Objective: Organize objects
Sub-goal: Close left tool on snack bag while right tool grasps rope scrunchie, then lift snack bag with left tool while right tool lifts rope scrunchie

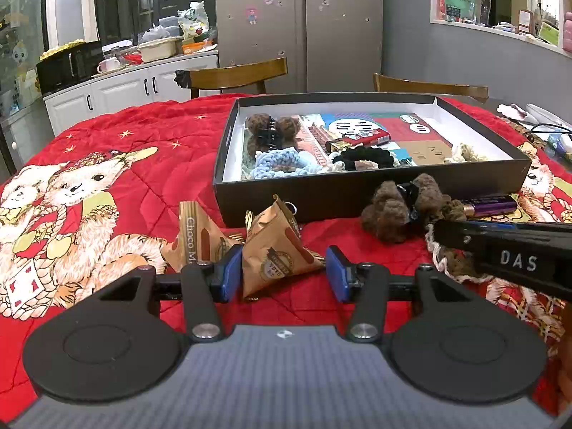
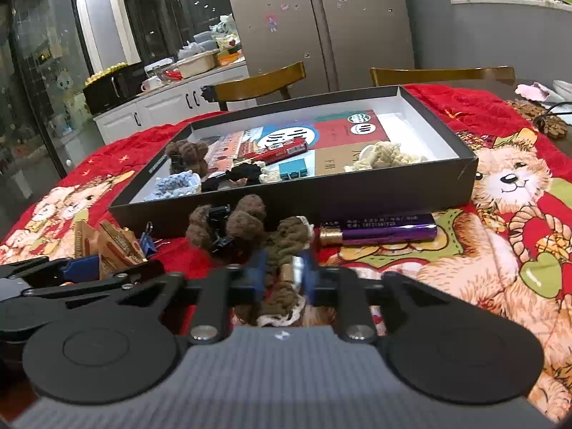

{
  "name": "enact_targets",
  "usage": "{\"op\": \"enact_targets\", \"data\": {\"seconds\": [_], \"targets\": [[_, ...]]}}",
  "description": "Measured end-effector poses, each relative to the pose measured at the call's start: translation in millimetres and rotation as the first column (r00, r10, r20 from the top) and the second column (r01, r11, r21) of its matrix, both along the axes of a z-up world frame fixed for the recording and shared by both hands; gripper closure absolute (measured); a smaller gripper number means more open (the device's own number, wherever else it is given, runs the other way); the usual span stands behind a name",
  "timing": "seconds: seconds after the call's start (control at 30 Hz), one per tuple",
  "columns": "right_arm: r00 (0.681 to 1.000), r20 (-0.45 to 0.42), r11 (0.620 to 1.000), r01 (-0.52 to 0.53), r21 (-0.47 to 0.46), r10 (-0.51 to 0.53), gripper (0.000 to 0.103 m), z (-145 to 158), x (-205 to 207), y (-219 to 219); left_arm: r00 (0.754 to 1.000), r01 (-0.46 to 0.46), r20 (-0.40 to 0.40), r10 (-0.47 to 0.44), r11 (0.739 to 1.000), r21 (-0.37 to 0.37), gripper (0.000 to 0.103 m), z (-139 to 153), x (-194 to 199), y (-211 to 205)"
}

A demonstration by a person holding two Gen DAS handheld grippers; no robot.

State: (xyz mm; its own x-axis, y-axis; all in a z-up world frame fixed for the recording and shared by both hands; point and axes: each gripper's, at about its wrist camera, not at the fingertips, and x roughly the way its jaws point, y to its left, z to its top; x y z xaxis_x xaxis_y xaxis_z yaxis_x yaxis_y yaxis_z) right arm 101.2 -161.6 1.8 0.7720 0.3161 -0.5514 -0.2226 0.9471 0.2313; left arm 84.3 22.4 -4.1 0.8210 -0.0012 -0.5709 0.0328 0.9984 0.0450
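Right gripper [image 2: 280,273] clamped on brown scrunchie [image 2: 286,246]; left gripper [image 1: 282,273] wide around snack packet [image 1: 275,250].

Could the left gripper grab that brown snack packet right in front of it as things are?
Probably yes. The left gripper is open, and the brown snack packet already sits between its blue pads, with nothing in the way.

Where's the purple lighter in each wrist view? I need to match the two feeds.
Left wrist view: the purple lighter lies at right of centre, on the red blanket just in front of the black box's front wall, partly behind the brown fuzzy hair claw.
Right wrist view: the lighter lies centre-right, below the box's front wall.
Shared landmark: the brown claw, left of the lighter.
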Motion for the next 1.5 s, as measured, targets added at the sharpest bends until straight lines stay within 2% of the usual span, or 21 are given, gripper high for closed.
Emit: {"op": "enact_targets", "data": {"seconds": [0.07, 0.5, 0.67, 0.97, 1.07, 1.3, 1.5], "targets": [[1.0, 0.001, 1.0, -0.001, 0.005, 0.001, 0.09, 1, -1, 0, 1.0, -0.002, 0.001, 0.002, 1.0, 0.002, 0.047, 0, 0, 0], [1.0, 0.003, 0.996, -0.026, 0.085, 0.026, 0.09, 5, -5, -5, 1.0, -0.015, 0.027, 0.014, 1.0, 0.024, 0.047, 2, -5, -3], [1.0, 0.007, 0.993, -0.025, 0.115, 0.024, 0.09, 8, -6, -9, 0.999, 0.006, 0.034, -0.006, 1.0, 0.008, 0.047, 4, -10, -8], [0.996, 0.082, 0.994, -0.026, 0.106, 0.017, 0.09, 17, -14, -9, 0.999, -0.001, 0.041, 0.002, 1.0, -0.006, 0.047, 6, -13, -6], [0.994, 0.108, 0.994, -0.027, 0.106, 0.016, 0.09, 21, -17, -10, 0.998, -0.002, 0.069, 0.003, 1.0, -0.014, 0.047, 11, -15, -3], [0.991, 0.133, 0.991, -0.034, 0.131, 0.016, 0.09, 28, -20, -12, 0.991, 0.032, 0.129, -0.02, 0.996, -0.089, 0.047, 23, -22, 5], [0.988, 0.157, 0.983, -0.035, 0.179, 0.006, 0.09, 35, -23, -21, 0.985, 0.065, 0.166, -0.05, 0.994, -0.09, 0.047, 25, -29, 0]]}}
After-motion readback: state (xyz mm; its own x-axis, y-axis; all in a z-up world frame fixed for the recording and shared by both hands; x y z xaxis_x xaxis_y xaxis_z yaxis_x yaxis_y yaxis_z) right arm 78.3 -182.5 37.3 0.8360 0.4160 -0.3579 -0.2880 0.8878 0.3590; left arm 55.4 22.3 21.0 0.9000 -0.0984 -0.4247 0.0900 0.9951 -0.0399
